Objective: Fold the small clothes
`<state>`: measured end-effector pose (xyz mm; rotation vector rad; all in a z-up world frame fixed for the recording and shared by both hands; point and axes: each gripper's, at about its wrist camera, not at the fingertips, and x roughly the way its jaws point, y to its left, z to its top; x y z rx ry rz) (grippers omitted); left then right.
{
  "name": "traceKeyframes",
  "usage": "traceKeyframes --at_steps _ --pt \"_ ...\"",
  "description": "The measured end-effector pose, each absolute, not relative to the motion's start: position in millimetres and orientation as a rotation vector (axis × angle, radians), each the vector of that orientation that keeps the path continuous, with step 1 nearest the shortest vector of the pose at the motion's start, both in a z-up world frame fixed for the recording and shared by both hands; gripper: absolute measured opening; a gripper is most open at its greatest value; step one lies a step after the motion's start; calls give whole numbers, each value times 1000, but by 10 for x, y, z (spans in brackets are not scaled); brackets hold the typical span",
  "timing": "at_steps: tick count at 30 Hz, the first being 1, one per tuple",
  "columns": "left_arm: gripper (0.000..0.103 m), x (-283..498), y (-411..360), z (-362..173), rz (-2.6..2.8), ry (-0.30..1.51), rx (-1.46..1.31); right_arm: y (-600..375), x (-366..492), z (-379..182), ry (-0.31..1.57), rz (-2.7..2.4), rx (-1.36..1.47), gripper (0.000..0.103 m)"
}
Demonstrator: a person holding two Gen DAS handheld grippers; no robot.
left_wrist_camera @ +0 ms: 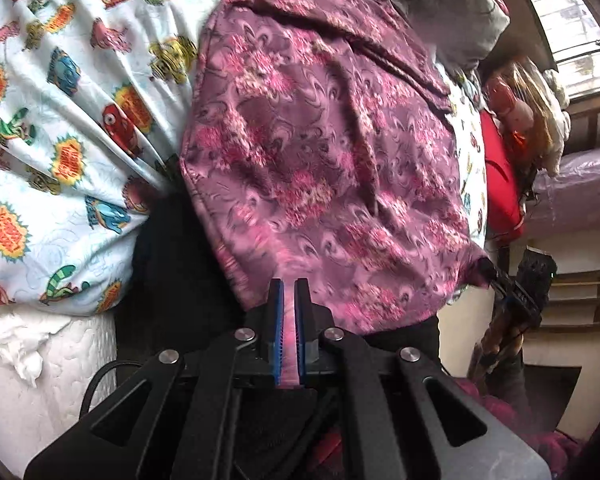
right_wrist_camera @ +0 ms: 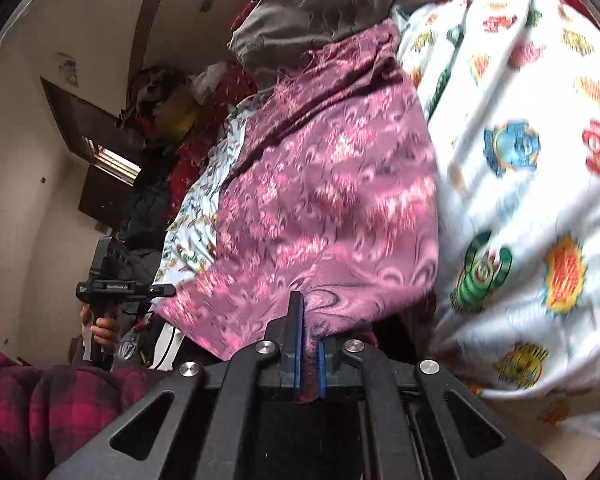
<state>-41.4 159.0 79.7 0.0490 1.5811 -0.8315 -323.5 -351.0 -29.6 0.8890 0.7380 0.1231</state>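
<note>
A purple-pink floral patterned cloth (left_wrist_camera: pixel 324 152) hangs stretched between both grippers over a bed. My left gripper (left_wrist_camera: pixel 289 292) is shut on one near corner of the cloth, with pink fabric pinched between its blue pads. My right gripper (right_wrist_camera: pixel 309 320) is shut on the other near corner of the same cloth (right_wrist_camera: pixel 324 200). The right gripper also shows at the right edge of the left wrist view (left_wrist_camera: pixel 500 280), gripping the cloth's corner. The left gripper shows in the right wrist view (right_wrist_camera: pixel 156 290), held by a hand. The cloth's far end lies on the bed.
A white bedsheet with cartoon prints (left_wrist_camera: pixel 60 100) covers the bed under the cloth, also in the right wrist view (right_wrist_camera: pixel 520 160). A grey garment (left_wrist_camera: pixel 452 8) lies at the far end. Red clothes (left_wrist_camera: pixel 500 184) are piled beside. A white mattress edge (left_wrist_camera: pixel 60 380) is nearby.
</note>
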Motion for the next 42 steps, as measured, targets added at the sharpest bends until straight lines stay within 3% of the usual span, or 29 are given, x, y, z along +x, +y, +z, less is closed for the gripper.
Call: traceKeyframes --at_steps 4,12,20,26,28,29,32,42 --pt "5 -589 1572 623 -837 1635 113 -3530 -3189 -361 762 98 911 5" --pt "56 -890 1469 590 -867 1647 278 -3485 -3175 -498 813 70 937 5" --pt "59 -859 1507 737 -739 1513 451 -3471 -3164 -515 825 61 943 8" --pt "59 -910 1462 485 -710 1611 488 -3464 -3150 -554 826 53 956 8" --pt "59 -959 1425 466 -691 1591 512 -3458 -3153 -550 820 54 961 9" --pt "48 -962 1419 471 -676 1580 517 -3451 -3155 -545 819 55 959 9" --pt "3 -882 1441 558 -680 1570 463 -3427 -3158 -507 817 69 942 8" --pt "2 -222 1610 1076 -859 1549 -145 -3476 -3030 -143 697 116 909 5"
